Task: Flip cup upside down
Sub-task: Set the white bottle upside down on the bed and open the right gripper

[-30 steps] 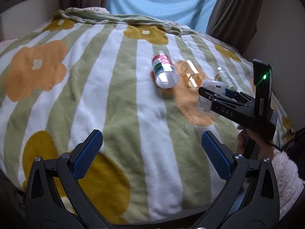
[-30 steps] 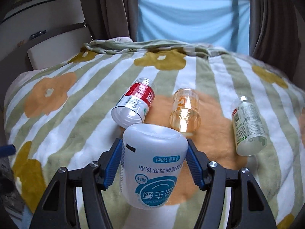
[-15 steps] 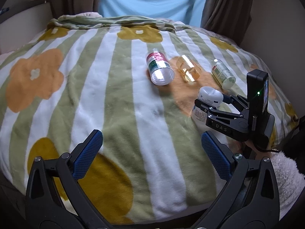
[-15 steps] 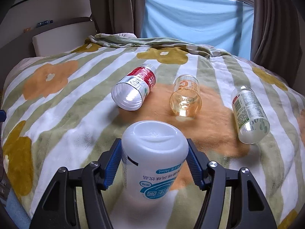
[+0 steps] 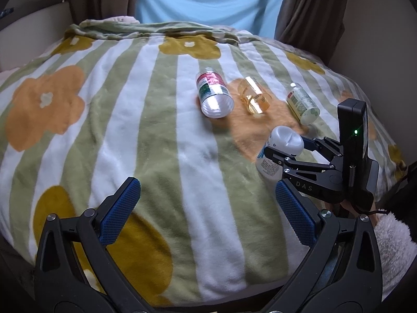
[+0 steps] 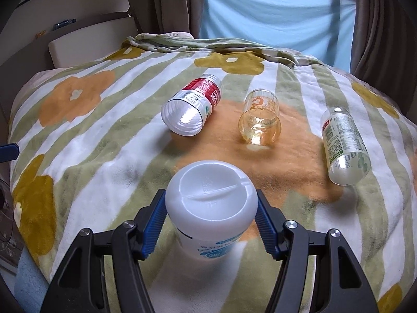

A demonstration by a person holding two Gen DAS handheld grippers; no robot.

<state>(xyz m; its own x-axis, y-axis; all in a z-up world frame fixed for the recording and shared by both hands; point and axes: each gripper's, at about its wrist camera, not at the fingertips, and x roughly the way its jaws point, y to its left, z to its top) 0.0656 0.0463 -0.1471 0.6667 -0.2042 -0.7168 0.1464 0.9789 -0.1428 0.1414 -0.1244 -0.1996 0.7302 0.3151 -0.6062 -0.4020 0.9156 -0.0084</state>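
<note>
A white plastic cup (image 6: 211, 198) with blue print stands mouth down on the striped flower blanket (image 6: 104, 140), its ribbed base facing up. My right gripper (image 6: 209, 208) is shut on the cup, one blue pad on each side just below the base. The left wrist view shows the same cup (image 5: 284, 140) held by the right gripper (image 5: 286, 147) at the right, slightly tilted, its lower rim against the blanket. Near the bed's front edge my left gripper (image 5: 206, 195) is open, with only blanket between its fingers.
Beyond the cup lie a clear cup with a red label (image 6: 192, 112), an amber glass (image 6: 260, 122) and a green-labelled bottle (image 6: 344, 146), all on their sides. Curtains and a blue sheet hang behind the bed. A fluffy white sleeve (image 5: 391, 237) shows at right.
The right gripper has turned the white cup from lying forward to base up and lowered it onto the blanket. The left gripper has stayed open and pulled back a little.
</note>
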